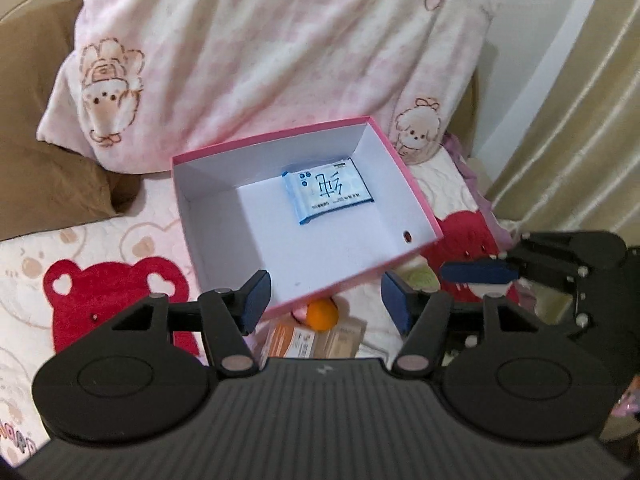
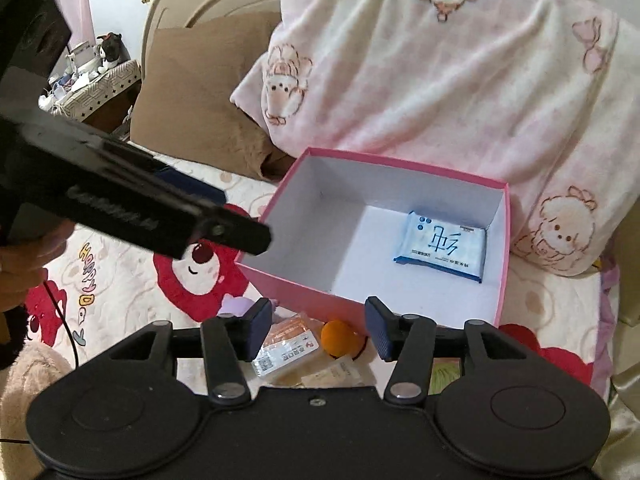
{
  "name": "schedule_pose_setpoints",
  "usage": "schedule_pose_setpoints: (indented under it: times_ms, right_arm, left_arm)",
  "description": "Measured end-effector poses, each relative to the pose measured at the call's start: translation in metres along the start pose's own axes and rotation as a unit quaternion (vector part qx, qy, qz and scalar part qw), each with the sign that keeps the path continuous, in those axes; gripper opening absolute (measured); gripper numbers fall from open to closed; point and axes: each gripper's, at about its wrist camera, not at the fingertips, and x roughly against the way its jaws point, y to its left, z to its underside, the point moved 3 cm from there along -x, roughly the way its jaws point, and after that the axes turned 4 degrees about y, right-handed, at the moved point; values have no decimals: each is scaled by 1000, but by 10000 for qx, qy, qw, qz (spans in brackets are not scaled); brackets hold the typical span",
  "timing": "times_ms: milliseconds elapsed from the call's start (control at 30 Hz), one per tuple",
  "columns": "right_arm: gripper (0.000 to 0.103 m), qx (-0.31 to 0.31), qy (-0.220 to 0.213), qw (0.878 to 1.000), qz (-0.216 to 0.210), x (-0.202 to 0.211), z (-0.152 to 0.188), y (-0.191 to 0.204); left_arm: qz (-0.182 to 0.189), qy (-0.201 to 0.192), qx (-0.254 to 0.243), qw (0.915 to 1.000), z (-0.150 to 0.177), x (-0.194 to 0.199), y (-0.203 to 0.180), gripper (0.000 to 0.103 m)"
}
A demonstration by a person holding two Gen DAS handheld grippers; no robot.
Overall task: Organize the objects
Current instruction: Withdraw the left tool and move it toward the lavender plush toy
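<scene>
Tissues in a blue-and-white soft pack (image 2: pixel 442 245) lie flat on the floor of the pink box (image 2: pixel 505 240), toward its far right corner, while the other items wait outside on the bed (image 2: pixel 120 280), just in front of the box's near wall. These are an orange ball (image 2: pixel 339 335), an orange-and-white packet (image 2: pixel 286 346) and a pale sachet (image 2: pixel 332 372), bunched close together, and they sit below and between the fingers of both tools.

The left hand-held gripper (image 1: pixel 324 300) is open and empty, hovering over the box's near edge. The right hand-held gripper (image 2: pixel 316 330) is likewise spread wide with nothing held, poised above the loose items.

The ball looks light and round, so it will likely roll; a squeeze across its middle seems safest. The packet appears thin, light and slightly flexible, best pinched across its short side. In the right wrist view its long axis runs from lower left to upper right, roughly along the box's near wall. The tissue pack's long side lies parallel to the box's back wall. The cardboard box looks stiff but light, and a push could shift it on the soft bedding.
</scene>
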Motion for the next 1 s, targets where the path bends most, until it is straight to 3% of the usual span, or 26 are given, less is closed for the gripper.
schedule_pose_setpoints:
  times_ms: [267, 667, 767, 1000]
  right_arm:
    - [65, 127, 34, 9997, -204, 15, 16, 28]
    - [75, 589, 188, 9971, -452, -16, 42, 77]
    - [82, 695, 146, 9964, -464, -29, 44, 84]
    - [82, 1022, 29, 9936, -477, -72, 53, 100]
  left_arm:
    - [-103, -196, -80, 9997, 36, 30, 10, 64]
    - [-51, -87, 316, 9995, 84, -6, 46, 75]
    - [-37, -30, 464, 9989, 95, -18, 57, 76]
    - [-211, -42, 772, 9968, 119, -43, 82, 79]
